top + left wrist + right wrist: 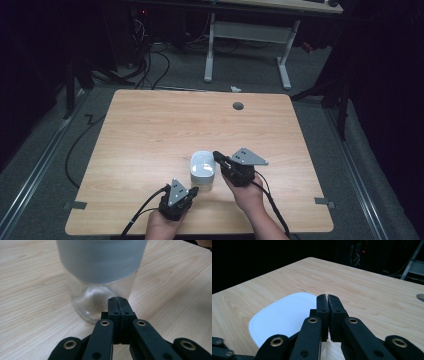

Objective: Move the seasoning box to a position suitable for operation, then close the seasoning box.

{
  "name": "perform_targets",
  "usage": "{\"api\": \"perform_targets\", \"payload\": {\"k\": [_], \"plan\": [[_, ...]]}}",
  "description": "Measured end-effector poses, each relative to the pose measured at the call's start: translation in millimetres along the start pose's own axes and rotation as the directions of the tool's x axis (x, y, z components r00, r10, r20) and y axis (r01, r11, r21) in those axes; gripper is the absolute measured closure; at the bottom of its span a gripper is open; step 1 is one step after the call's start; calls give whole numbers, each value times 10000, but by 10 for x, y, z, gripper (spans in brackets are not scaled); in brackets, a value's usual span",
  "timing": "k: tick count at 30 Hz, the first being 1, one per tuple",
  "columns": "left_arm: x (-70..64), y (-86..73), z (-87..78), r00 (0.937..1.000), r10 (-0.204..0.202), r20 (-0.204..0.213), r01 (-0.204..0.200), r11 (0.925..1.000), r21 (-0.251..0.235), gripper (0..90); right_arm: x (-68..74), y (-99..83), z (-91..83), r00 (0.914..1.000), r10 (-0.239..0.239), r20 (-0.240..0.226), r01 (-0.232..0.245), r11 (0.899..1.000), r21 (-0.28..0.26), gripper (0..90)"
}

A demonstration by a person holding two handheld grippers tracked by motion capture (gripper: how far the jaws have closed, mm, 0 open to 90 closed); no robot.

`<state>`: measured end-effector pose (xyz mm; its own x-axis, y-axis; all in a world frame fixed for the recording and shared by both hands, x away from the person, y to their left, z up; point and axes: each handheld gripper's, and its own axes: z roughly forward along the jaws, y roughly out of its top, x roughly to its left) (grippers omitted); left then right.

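Pale wood grain covers the table (150,130), which has a round cable hole (238,106) near its far edge and stands on grey carpet in a dim room. Toward the near edge, about midway across, sits a clear glass jar (202,177) with a white, rounded-square lid (203,163). The left gripper (192,191) lies low on the tabletop just beside the jar's near left side, held by a hand (161,225) coming in from the bottom; in the left gripper view its two black jaws are pressed flat together with nothing between them, their tips right at the jar's glass base (100,302), with the grey-looking band of the lid (102,260) above. Whether the tips actually touch the glass cannot be told. The right gripper (216,156) is held by the other hand (247,192) just beside the jar's right side, its tips level with the lid's far right corner. In the right gripper view its jaws are likewise closed on each other and empty, raised above the white lid (282,317), which lies below and to their left.
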<state>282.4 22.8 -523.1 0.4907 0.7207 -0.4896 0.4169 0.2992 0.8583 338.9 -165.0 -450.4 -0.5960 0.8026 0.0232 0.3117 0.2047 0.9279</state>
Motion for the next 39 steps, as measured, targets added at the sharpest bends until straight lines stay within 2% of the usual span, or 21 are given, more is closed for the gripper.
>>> {"api": "perform_targets", "payload": {"k": [3, 7, 8, 9, 12, 15, 17, 19, 20, 21, 22, 24, 25, 26, 28, 29, 34, 35, 36, 37, 39], "plan": [[69, 28, -61, 9999, 2, -163, -2, 10000, 23, 886, -55, -6, -12, 9998, 83, 184, -84, 10000, 48, 857], [230, 112, -145, 9984, -64, -557, 63, 10000, -17, 825, -217, -60, -57, 9974, 516, 499, -520, 9986, 74, 817], [349, 184, -172, 9964, -29, -843, 20, 9999, -102, 793, -305, -102, -83, 9953, 630, 737, -643, 9978, 163, 795], [349, 184, -172, 9964, -29, -843, 20, 9999, -102, 765, -305, -102, -83, 9953, 630, 737, -643, 9978, 163, 795], [630, 333, -213, 9902, 23, -1395, -60, 9996, -267, 706, -478, -185, -160, 9896, 806, 1194, -847, 9960, 295, 746], [846, 432, -243, 9825, -18, -1862, -43, 9995, -326, 663, -650, -262, -251, 9814, 933, 1677, -1010, 9942, 377, 704], [989, 500, -264, 9742, -15, -2259, -70, 9993, -369, 630, -747, -304, -307, 9764, 1031, 1895, -1121, 9930, 373, 681], [1029, 523, -272, 9719, 2, -2352, -105, 9990, -427, 602, -846, -354, -366, 9704, 1069, 2165, -1189, 9920, 430, 661], [1124, 581, -288, 9645, 3, -2643, -143, 9986, -511, 580, -906, -388, -399, 9661, 1085, 2344, -1234, 9911, 497, 641], [1176, 616, -294, 9606, 15, -2780, -178, 9983, -560, 564, -939, -409, -417, 9632, 1155, 2429, -1317, 9899, 515, 626], [1176, 616, -294, 9606, 15, -2780, -178, 9983, -560, 550, -994, -445, -449, 9590, 1190, 2570, -1370, 9891, 531, 611], [1278, 678, -291, 9509, 146, -3092, -369, 9971, -665, 529, -1059, -502, -498, 9533, 1152, 2792, -1358, 9892, 555, 582], [1278, 678, -291, 9509, 146, -3092, -369, 9971, -665, 519, -1091, -541, -529, 9496, 1183, 2901, -1402, 9885, 558, 565], [1345, 709, -282, 9441, 148, -3294, -391, 9970, -673, 506, -1130, -595, -572, 9459, 1245, 2996, -1471, 9876, 541, 551], [1373, 714, -270, 9418, 59, -3360, -322, 9968, -729, 493, -1168, -678, -642, 9379, 1300, 3216, -1536, 9869, 490, 530], [1401, 707, -261, 9379, -47, -3469, -225, 9970, -744, 487, -1184, -734, -699, 9337, 1406, 3292, -1637, 9856, 432, 519], [1300, 605, -356, 9448, -26, -3276, -332, 9941, -1036, 487, -1119, -977, -938, 9148, 1844, 3594, -1961, 9806, -41, 481], [1282, 593, -368, 9458, 87, -3245, -430, 9942, -986, 487, -1107, -997, -951, 9132, 1925, 3592, -2069, 9784, 17, 472], [1265, 582, -384, 9445, 347, -3266, -683, 9934, -920, 487, -1107, -998, -946, 9184, 1851, 3496, -2030, 9791, 148, 456], [1262, 585, -396, 9439, 379, -3280, -724, 9930, -938, 487, -1099, -994, -934, 9253, 1678, 3400, -1920, 9806, 387, 454], [1263, 595, -407, 9446, 275, -3271, -632, 9931, -990, 489, -1109, -1007, -920, 9249, 1761, 3370, -2031, 9781, 463, 442]]}}
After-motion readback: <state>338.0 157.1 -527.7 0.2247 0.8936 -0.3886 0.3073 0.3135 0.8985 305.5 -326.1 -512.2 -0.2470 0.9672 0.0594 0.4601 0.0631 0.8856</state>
